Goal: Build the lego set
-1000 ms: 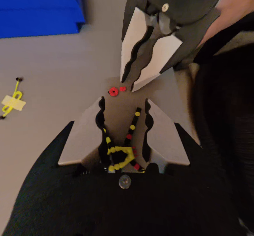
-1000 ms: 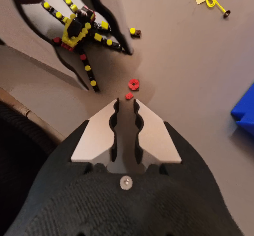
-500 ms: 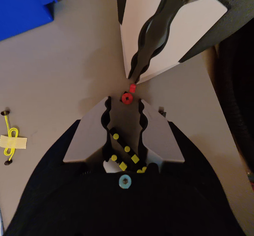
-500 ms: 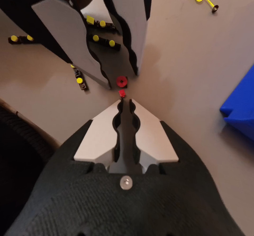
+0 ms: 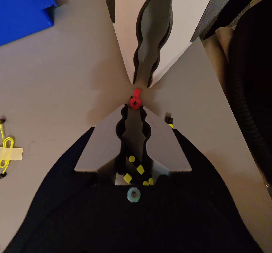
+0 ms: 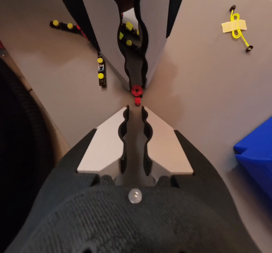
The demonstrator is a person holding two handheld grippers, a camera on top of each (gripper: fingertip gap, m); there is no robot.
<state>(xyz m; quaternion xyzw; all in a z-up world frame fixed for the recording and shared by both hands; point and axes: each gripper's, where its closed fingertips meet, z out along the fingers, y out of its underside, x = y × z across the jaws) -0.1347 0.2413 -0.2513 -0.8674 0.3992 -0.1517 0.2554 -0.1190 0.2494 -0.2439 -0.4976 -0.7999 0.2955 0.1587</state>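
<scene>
Left wrist view: two grippers meet tip to tip over two small red pieces on the tan table [image 5: 58, 76].

Going left to right there: a yellow cord [image 5: 5, 144] taped down at the edge, a blue bin [image 5: 22, 10] at top left, then the left gripper [image 5: 134, 107], its jaws slightly apart with the round red piece [image 5: 135, 103] right at the tips, whether pinched I cannot tell. Just beyond lies the small red stud [image 5: 137, 92], and above it the right gripper [image 5: 141, 84], fingers parted by a narrow gap and holding nothing. Under the left gripper lies the black-and-yellow lego model [image 5: 136, 167]. Right wrist view shows a model leg [image 6: 101, 70] at left, the stud [image 6: 137, 100] just ahead of the right gripper [image 6: 135, 107], touching the round piece [image 6: 136, 90].
</scene>
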